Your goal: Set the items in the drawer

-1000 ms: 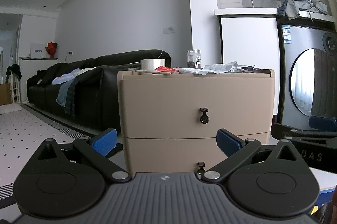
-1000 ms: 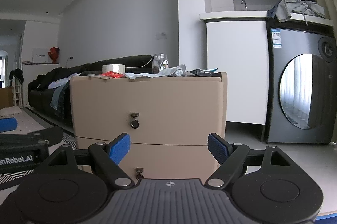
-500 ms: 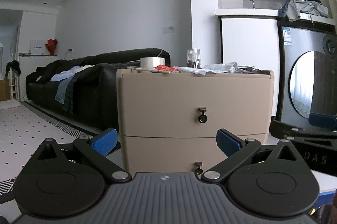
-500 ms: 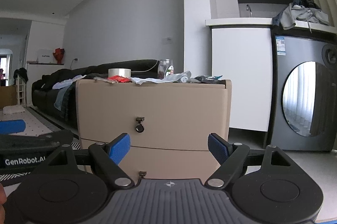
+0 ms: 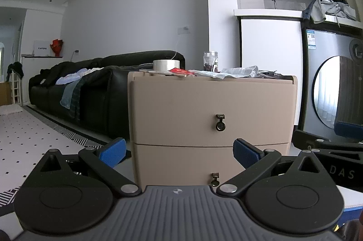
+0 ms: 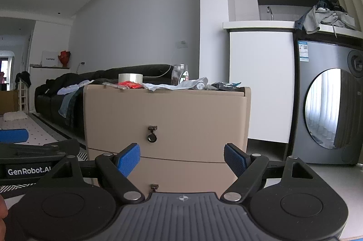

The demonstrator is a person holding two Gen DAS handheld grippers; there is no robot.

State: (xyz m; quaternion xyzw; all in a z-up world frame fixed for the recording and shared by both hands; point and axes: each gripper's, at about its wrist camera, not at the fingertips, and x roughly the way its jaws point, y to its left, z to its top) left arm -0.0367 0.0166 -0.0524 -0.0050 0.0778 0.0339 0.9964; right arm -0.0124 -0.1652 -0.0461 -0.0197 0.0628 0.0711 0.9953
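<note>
Straight ahead at twelve o'clock we face a tan drawer unit (image 5: 212, 109), both of its drawers closed, so nothing has gone in yet. We hold the left gripper (image 5: 179, 151) and the right gripper (image 6: 181, 156) level and side by side, each spread wide and carrying nothing, their blue pads framing the seam between the upper drawer (image 6: 165, 118) and the lower drawer (image 6: 168, 175); we judge this square, low stance lets either gripper reach a pull. The upper ring pull (image 5: 220, 125) hangs at about one o'clock in the left view and at eleven o'clock (image 6: 152, 137) in the right one, while the lower pull (image 5: 214, 179) sits just above the left gripper's body. The items to be stowed lie on top of the unit: a roll of clear tape (image 5: 166, 64) at the eleven o'clock corner, a red packet (image 5: 179, 71) touching it, a glass jar (image 5: 210, 60) behind, crumpled plastic wrap (image 5: 236, 72) and a dark packet (image 6: 224, 85) toward one o'clock. They rest there, we suppose, so that a drawer can be opened first. Writing is sparse: "GenRobot.AI" shows partly on the left gripper's side in the right view, "DAS" on the right gripper in the left view, and a white box (image 6: 48, 59) on a far shelf reads something like "CAPURE". A label on the washing machine (image 6: 326, 105) at three o'clock is too small to read.
</note>
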